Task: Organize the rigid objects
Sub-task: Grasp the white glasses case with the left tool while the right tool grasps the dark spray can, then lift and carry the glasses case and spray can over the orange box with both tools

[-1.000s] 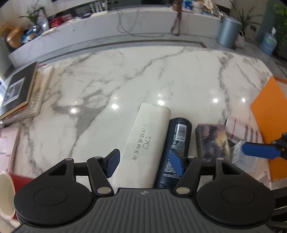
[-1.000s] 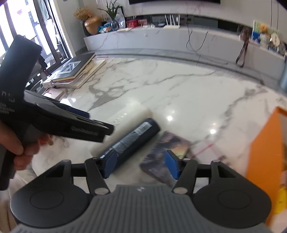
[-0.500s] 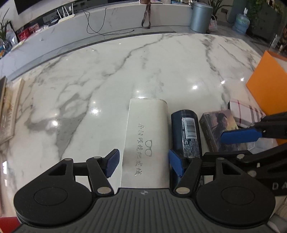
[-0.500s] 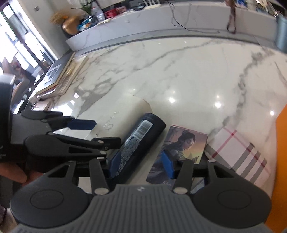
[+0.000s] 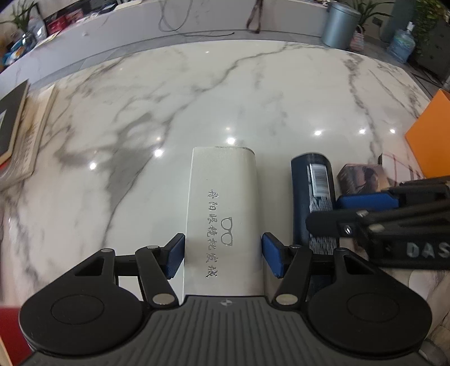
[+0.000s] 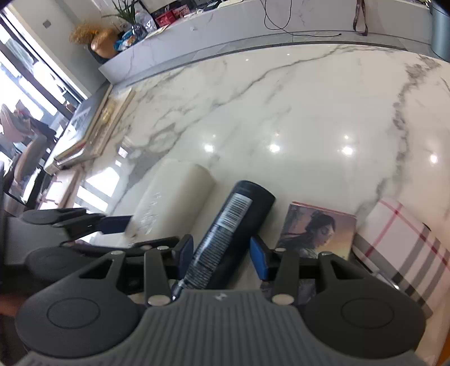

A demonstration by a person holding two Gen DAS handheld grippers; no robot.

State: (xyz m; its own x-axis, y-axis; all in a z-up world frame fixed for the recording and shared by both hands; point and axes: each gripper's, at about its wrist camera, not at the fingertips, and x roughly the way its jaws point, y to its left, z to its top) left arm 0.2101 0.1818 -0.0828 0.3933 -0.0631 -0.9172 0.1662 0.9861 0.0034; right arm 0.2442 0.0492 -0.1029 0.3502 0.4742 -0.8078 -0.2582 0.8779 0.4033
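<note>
A white glasses case [image 5: 223, 208] with silver lettering lies on the marble table; my left gripper [image 5: 223, 257] is open with its blue pads on either side of it. The case also shows in the right wrist view [image 6: 171, 202]. A dark blue bottle [image 6: 225, 236] with a barcode lies beside it; my right gripper [image 6: 222, 257] is open and straddles it. The bottle also shows in the left wrist view [image 5: 312, 194]. A picture box [image 6: 317, 231] and a plaid box [image 6: 405, 242] lie to the right.
Stacked books [image 5: 17, 132] lie at the table's left edge. An orange box [image 5: 433, 135] stands at the right. A red cup [image 5: 11, 335] is at the near left. A grey bin [image 5: 339, 25] stands beyond the table.
Both grippers moved forward and down: the left now straddles the white case, the right now straddles the blue bottle. The objects have not moved.
</note>
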